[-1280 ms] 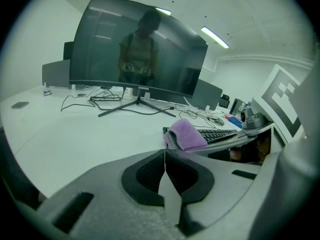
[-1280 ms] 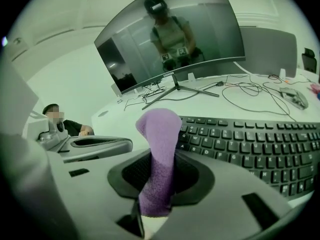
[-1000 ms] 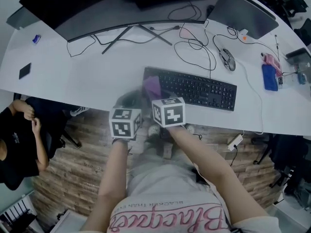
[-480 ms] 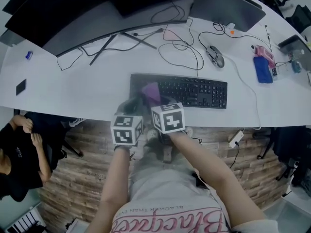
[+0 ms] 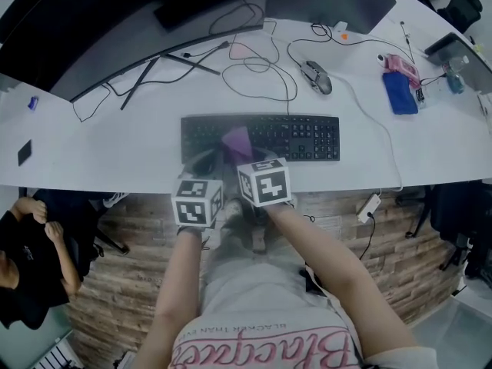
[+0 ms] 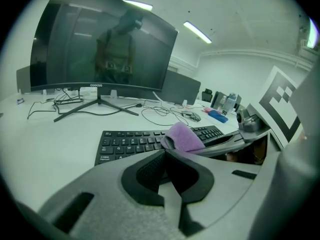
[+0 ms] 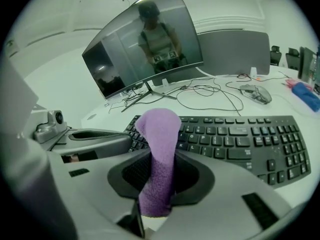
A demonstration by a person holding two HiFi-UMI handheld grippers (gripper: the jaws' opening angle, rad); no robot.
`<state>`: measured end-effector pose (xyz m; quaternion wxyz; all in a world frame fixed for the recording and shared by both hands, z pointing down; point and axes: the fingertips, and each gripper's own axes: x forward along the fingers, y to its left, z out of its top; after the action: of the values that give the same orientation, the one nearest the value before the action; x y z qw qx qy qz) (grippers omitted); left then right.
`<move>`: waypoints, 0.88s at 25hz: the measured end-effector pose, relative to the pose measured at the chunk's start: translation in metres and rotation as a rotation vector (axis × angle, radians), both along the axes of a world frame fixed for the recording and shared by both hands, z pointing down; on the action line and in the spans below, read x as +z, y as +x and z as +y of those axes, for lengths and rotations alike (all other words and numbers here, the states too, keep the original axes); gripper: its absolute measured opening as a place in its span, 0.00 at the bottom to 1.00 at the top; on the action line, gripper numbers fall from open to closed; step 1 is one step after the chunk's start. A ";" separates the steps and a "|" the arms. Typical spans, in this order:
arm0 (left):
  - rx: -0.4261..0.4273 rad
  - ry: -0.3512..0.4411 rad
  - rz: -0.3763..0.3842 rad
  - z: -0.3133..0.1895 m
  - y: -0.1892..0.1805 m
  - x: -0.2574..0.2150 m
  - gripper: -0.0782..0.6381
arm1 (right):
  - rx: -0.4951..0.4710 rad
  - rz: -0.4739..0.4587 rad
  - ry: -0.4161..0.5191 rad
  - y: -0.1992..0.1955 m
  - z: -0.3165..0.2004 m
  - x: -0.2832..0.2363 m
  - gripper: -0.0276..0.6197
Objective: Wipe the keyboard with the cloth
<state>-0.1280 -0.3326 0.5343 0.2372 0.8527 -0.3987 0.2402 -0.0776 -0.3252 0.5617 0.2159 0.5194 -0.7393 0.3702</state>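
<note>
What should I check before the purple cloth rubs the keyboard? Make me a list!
1. Is the cloth held tight? Ok: the right gripper has its jaws shut on it.
2. Is the left gripper free? Ok: its jaws are together with nothing between them.
3. Is the keyboard uncovered? Ok: only the cloth is over its left part.
4. Is the cloth touching the keys? Cannot tell.
5. Is the mouse out of the way? Ok: it sits behind the keyboard, apart from it.
</note>
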 end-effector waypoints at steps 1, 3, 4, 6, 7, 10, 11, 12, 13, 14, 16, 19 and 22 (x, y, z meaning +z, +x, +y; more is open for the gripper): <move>0.009 0.000 0.000 0.001 0.006 0.000 0.12 | 0.008 0.000 -0.001 0.005 0.001 0.000 0.19; 0.026 -0.003 -0.002 0.004 0.018 0.000 0.12 | 0.021 0.003 -0.003 0.016 0.005 0.000 0.19; 0.034 -0.004 -0.003 0.006 0.024 0.000 0.12 | 0.026 0.005 -0.004 0.021 0.006 0.000 0.19; 0.050 -0.002 0.000 0.008 0.036 -0.001 0.12 | 0.036 0.007 -0.007 0.033 0.009 0.000 0.19; 0.059 0.000 0.001 0.009 0.042 -0.002 0.12 | 0.040 0.008 -0.008 0.038 0.011 0.000 0.19; 0.080 0.003 0.005 0.012 0.060 -0.003 0.12 | 0.052 0.009 -0.012 0.054 0.014 0.000 0.19; 0.086 0.003 0.006 0.013 0.065 -0.003 0.12 | 0.056 0.009 -0.013 0.059 0.015 0.000 0.19; 0.092 0.002 0.005 0.014 0.071 -0.003 0.12 | 0.060 0.010 -0.014 0.064 0.016 0.000 0.19; 0.099 0.002 0.005 0.015 0.076 -0.004 0.12 | 0.063 0.012 -0.014 0.069 0.017 0.000 0.19; 0.104 0.003 0.005 0.016 0.081 -0.004 0.12 | 0.066 0.015 -0.014 0.073 0.018 0.000 0.19; 0.113 0.004 0.004 0.018 0.089 -0.005 0.12 | 0.069 0.022 -0.013 0.082 0.020 0.000 0.19; 0.122 0.002 0.004 0.021 0.101 -0.004 0.12 | 0.074 0.030 -0.015 0.093 0.024 0.000 0.19; 0.143 -0.002 0.008 0.022 0.116 -0.004 0.12 | 0.081 0.038 -0.016 0.108 0.026 0.000 0.19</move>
<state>-0.0116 -0.3102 0.5305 0.2217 0.8798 -0.3355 0.2535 0.0302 -0.2994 0.5616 0.2188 0.5541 -0.7103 0.3749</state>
